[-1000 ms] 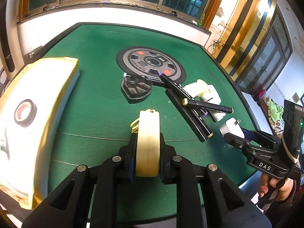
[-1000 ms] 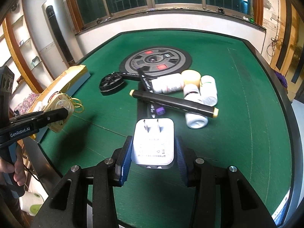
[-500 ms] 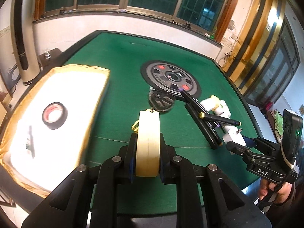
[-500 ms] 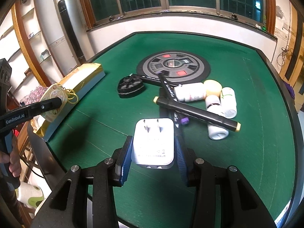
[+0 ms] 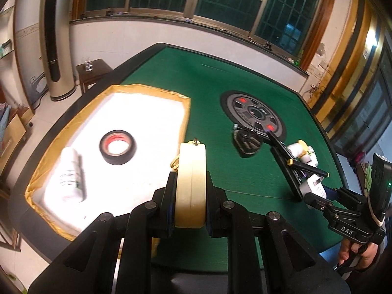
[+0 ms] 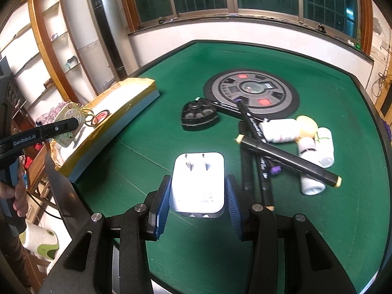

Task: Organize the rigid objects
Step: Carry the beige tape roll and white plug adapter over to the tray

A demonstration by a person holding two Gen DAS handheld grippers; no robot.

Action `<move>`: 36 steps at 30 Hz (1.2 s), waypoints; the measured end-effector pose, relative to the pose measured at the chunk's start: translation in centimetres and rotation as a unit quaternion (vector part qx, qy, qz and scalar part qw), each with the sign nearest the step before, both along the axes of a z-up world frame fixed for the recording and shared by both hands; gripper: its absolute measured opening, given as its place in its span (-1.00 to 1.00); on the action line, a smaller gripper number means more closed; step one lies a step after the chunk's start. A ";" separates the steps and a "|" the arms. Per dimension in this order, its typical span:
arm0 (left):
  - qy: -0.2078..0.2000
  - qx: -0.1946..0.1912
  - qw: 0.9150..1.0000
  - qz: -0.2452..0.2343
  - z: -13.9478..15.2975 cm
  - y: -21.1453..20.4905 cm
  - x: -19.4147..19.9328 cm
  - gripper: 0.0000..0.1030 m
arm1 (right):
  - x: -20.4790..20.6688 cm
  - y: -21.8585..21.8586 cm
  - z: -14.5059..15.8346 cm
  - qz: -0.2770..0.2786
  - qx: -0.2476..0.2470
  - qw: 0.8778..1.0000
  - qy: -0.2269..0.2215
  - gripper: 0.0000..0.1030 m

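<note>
My left gripper [image 5: 189, 196] is shut on a cream disc-shaped gadget with gold rings [image 5: 190, 183], held edge-on above the near right edge of the gold-rimmed white tray [image 5: 147, 90]. The tray holds a black tape roll [image 5: 117, 147] and a white bottle [image 5: 71, 174]. My right gripper [image 6: 197, 193] is shut on a white plug adapter [image 6: 198, 181], prongs up, above the green table [image 6: 330, 220]. The left gripper and its disc also show in the right wrist view [image 6: 68, 122] over the tray [image 6: 115, 122].
On the table lie black markers [image 6: 286, 159], several white bottles [image 6: 316, 152], a black wedge-shaped case [image 6: 198, 117] and a round grey panel [image 6: 252, 93]. A tall floor unit [image 6: 105, 31] and shelves stand past the table's left edge.
My left gripper has swung left with the disc, from over the table centre to over the tray. My right gripper has drawn back slightly, still holding the adapter.
</note>
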State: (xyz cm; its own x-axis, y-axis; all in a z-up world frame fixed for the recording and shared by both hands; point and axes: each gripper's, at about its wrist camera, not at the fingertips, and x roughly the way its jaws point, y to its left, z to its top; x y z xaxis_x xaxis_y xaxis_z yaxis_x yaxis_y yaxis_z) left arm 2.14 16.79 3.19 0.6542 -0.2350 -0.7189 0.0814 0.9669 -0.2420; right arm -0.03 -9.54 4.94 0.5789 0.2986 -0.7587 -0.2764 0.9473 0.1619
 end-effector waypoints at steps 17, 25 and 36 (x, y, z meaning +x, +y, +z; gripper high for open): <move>0.046 -0.014 0.998 0.036 -3.7 4.5 0.6 -0.68 | 1.5 7.6 1.3 0.073 0.010 0.997 -0.014 -0.25; 0.071 -0.010 0.995 0.067 -5.7 6.6 1.1 -0.68 | 2.5 12.8 2.8 0.142 0.013 0.989 -0.033 -0.25; 0.085 0.000 0.992 0.091 -6.8 9.4 2.6 -0.68 | 5.3 19.8 1.6 0.225 0.016 0.974 -0.011 -0.25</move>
